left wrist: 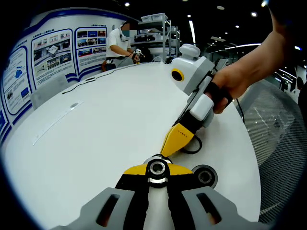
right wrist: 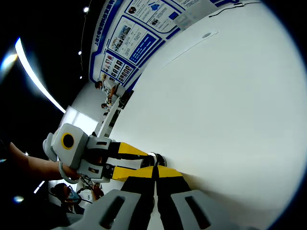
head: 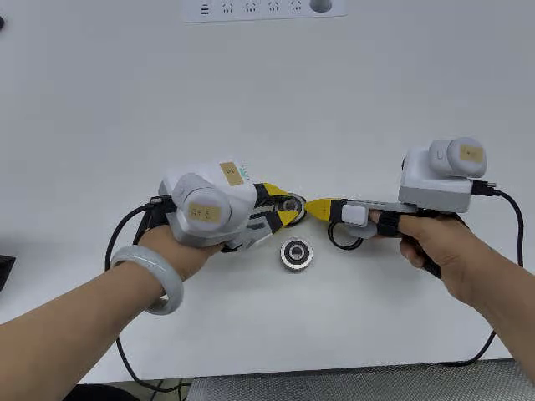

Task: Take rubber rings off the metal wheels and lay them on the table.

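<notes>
My left gripper (head: 289, 210) (left wrist: 157, 170) is shut on a small metal wheel (head: 293, 203) (left wrist: 157, 167) and holds it just above the white table (head: 251, 100). My right gripper (head: 312, 206) (right wrist: 154, 170) comes in from the right with its yellow jaws shut. Their tip touches the held wheel's (right wrist: 157, 158) rim; whether it pinches the rubber there is hidden. In the left gripper view the right gripper (left wrist: 166, 150) meets the wheel from above. A second wheel (head: 296, 253) (left wrist: 205, 176) with a dark rubber ring lies flat nearby. A loose black ring (head: 341, 239) (left wrist: 193, 147) lies under the right gripper.
A white power strip (head: 263, 8) lies at the table's far edge. Black cables (head: 117, 242) trail from both grippers toward the near table edge. A dark object (head: 4, 271) shows at the left border. A person (left wrist: 117, 40) stands at the table's far end.
</notes>
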A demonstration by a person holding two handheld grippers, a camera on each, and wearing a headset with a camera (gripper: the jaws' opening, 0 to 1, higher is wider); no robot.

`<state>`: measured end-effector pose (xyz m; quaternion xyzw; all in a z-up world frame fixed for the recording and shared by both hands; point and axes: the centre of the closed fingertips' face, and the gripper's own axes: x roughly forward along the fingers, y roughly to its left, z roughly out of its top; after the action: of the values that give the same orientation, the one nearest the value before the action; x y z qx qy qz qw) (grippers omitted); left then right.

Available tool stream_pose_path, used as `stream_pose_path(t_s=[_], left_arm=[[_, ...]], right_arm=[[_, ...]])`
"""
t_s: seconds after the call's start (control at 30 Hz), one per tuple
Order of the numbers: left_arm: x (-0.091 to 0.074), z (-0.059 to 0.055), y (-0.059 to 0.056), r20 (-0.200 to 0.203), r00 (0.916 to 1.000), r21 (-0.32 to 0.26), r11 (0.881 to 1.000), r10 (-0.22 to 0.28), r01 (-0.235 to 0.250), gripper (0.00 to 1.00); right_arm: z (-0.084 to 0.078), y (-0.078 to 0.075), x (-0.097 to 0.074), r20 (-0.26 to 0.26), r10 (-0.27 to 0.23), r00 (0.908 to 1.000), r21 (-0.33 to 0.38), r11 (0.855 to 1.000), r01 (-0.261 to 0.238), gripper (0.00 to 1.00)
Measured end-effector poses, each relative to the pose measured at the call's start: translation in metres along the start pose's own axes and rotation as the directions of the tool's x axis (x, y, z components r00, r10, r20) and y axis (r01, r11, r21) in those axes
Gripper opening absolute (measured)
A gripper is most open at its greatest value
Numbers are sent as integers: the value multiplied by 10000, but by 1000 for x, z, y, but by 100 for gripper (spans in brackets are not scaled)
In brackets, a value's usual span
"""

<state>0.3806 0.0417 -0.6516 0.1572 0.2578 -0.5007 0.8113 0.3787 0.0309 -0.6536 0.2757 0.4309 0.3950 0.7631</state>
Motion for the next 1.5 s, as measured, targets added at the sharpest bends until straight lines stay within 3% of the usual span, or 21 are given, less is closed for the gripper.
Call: stream_pose_path(t_s=[0.57, 0.73, 1.5], left_arm=[[0, 0, 0, -5, 10000, 9, 10000, -11, 11, 13], [0, 0, 0, -1, 10000, -11, 10000, 1, -1, 13], [0, 0, 0, 54, 10000, -46, 10000, 3, -3, 13]], right_arm=[[1, 7, 1, 20, 177, 9998, 162, 9997, -177, 2], [1, 4, 0, 35, -98, 9999, -350, 9993, 99, 2], [2, 2, 2, -120, -391, 9992, -1217, 9919, 373, 3]])
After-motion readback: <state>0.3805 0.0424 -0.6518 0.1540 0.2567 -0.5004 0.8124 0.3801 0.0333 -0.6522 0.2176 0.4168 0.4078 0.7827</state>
